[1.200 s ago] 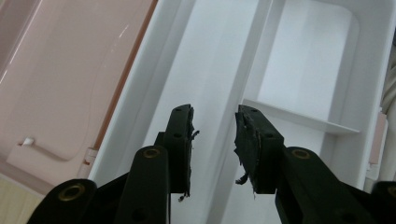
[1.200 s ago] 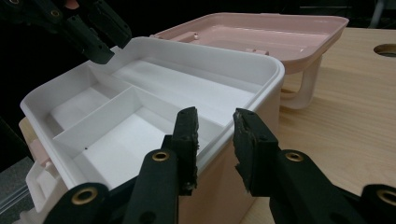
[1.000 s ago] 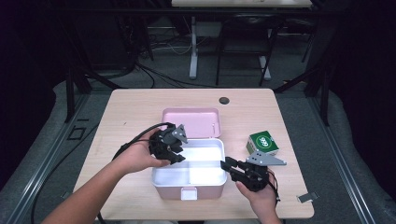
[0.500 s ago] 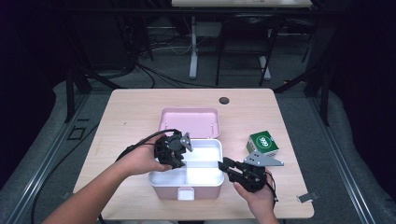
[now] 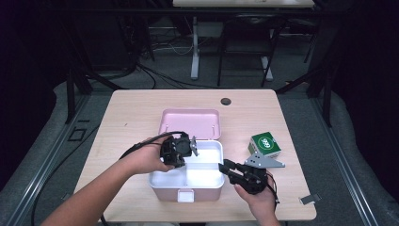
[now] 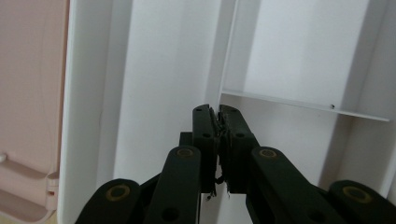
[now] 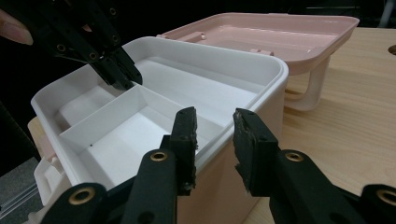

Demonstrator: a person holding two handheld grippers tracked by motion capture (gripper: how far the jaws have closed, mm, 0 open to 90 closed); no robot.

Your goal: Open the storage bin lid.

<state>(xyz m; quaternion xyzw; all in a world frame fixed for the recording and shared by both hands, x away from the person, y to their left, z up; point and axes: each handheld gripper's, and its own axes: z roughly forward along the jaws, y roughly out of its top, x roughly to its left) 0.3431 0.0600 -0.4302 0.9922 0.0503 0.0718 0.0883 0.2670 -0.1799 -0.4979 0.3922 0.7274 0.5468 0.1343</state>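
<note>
A pink box (image 5: 186, 190) sits open near the front edge of the worktop (image 5: 141, 108), its pink lid (image 5: 190, 122) thrown back behind it and a white tray (image 5: 207, 176) with compartments seated in its top. The left gripper (image 5: 181, 153) reaches down into the tray from the left; its jaws have just been closing, and in the left gripper view they stand pressed onto the thin white divider (image 6: 224, 56) that runs between the compartments, pinching its top edge. The right gripper view also shows those jaws at the junction of the divider walls (image 7: 109, 105). The right gripper (image 5: 230, 168) waits at the tray's right rim (image 7: 243, 116); in its own view the jaws straddle that rim, one inside the tray and one outside the box wall, with a gap to either side, so they are spread and not yet pressing on anything. A green and white carton (image 5: 265, 143) stands well apart on the right of the worktop and looks to have no part in this. The step in hand seems to be taking hold of the tray to lift it out of the box: the left grip looks made, the right is only lined up. The next move probably calls for the right jaws to shut on the rim, then for both hands to rise together and level, so that the tray comes up straight and does not jam or drag the box with it.
</note>
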